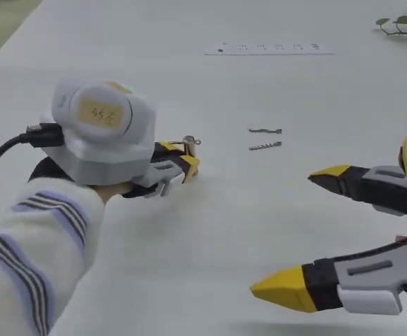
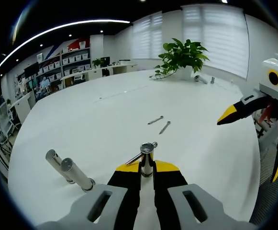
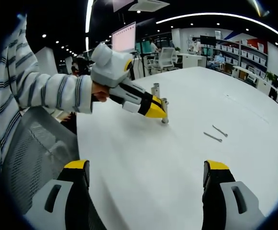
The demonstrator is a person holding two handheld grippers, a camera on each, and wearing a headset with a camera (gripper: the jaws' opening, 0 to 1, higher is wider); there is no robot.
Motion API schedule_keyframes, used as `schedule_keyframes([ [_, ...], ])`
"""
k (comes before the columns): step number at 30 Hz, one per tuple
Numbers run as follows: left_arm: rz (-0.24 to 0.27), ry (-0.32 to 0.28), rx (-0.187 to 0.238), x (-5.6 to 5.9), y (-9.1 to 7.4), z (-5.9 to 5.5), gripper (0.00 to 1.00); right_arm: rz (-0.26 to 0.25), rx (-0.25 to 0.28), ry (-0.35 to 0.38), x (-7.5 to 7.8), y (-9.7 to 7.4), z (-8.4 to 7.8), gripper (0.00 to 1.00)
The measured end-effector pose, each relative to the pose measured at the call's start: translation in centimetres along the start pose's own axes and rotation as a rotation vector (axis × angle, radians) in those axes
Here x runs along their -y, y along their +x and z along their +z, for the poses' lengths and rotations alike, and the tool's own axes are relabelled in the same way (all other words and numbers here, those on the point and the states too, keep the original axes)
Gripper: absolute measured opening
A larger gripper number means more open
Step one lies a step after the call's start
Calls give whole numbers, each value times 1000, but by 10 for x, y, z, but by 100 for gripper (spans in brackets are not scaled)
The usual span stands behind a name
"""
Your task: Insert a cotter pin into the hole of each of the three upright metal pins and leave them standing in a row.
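- The held metal pin is standing upright on the white table, on its near-left part, and a cotter pin is showing across its head. It appears to be passing through the hole, though how fully it is seated cannot be told.
- The left gripper is gripping this pin, its yellow-tipped jaws closed on the shaft just below the head.
- Two bare metal pins are standing close together just left of the held one in the left gripper view. No cotter pin is showing through either.
- Two loose cotter pins are lying side by side on the table, to the right of the held pin and a little farther away, apart from everything else.
- The right gripper is hovering over the near-right of the table with its jaws wide apart and nothing between them, well clear of the loose cotter pins.
- Judgement: roughly one third of the task is looking done. One pin is fitted or nearly so; two metal pins are awaiting their cotter pins, and the row is not yet being confirmed.
- A pale strip and a plant are lying at the far side, uninvolved.
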State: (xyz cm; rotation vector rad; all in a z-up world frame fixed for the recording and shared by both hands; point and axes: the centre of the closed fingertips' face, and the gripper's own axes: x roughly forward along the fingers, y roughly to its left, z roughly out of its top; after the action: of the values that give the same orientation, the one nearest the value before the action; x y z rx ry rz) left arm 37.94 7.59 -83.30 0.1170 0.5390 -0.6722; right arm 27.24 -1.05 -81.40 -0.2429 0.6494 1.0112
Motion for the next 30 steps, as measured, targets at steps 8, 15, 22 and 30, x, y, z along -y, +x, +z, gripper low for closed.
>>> schedule_keyframes([
  [8,9,8,-12,-1,1,-7,7,-4,-2,20,1,1,-4,100],
  [15,6,21,-13,3,2,-9,7,6,2,24,-2,3,-4,100],
  [22,4,40,-8,3,2,-9,7,13,2,20,-4,3,-3,100],
  [30,17,55,-7,2,1,-10,7,8,0,10,-5,2,-2,100],
])
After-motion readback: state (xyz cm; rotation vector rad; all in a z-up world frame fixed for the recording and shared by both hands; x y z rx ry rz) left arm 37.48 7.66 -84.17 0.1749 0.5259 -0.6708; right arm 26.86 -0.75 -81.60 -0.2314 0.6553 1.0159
